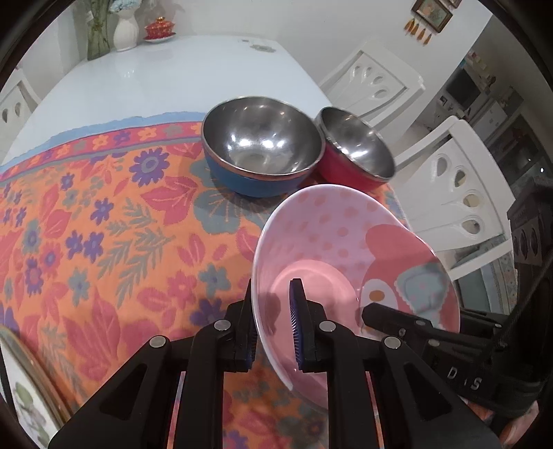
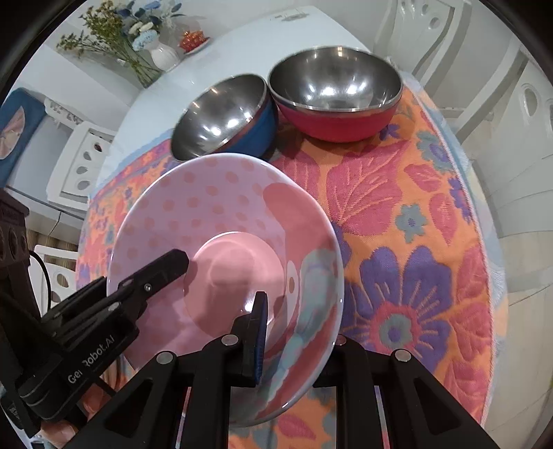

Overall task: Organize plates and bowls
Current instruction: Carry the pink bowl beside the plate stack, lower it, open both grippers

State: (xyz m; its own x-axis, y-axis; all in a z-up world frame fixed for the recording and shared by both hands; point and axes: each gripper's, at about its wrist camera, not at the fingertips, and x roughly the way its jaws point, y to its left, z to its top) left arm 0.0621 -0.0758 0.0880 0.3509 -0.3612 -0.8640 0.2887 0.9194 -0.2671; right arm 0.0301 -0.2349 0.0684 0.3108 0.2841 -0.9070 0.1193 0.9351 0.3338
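A pink dotted plate (image 1: pixel 328 241) with a cartoon face is held tilted above the flowered cloth, gripped at two sides of its rim. My left gripper (image 1: pixel 273 324) is shut on its left rim, one finger inside, one outside. My right gripper (image 2: pixel 293 331) is shut on its right rim; its right finger is hidden behind the plate (image 2: pixel 224 214). The right gripper also shows in the left wrist view (image 1: pixel 397 317), and the left gripper in the right wrist view (image 2: pixel 166 266). A blue steel bowl (image 1: pixel 259 148) and a red steel bowl (image 1: pixel 352 148) stand beyond, side by side.
The flowered cloth (image 1: pixel 103 224) covers the near part of a white table (image 1: pixel 155 76). Another plate's rim (image 1: pixel 27 387) shows at the lower left. A vase (image 1: pixel 126 29) and red lidded dish (image 1: pixel 159 29) stand at the far end. White chairs (image 1: pixel 459 193) stand at the right.
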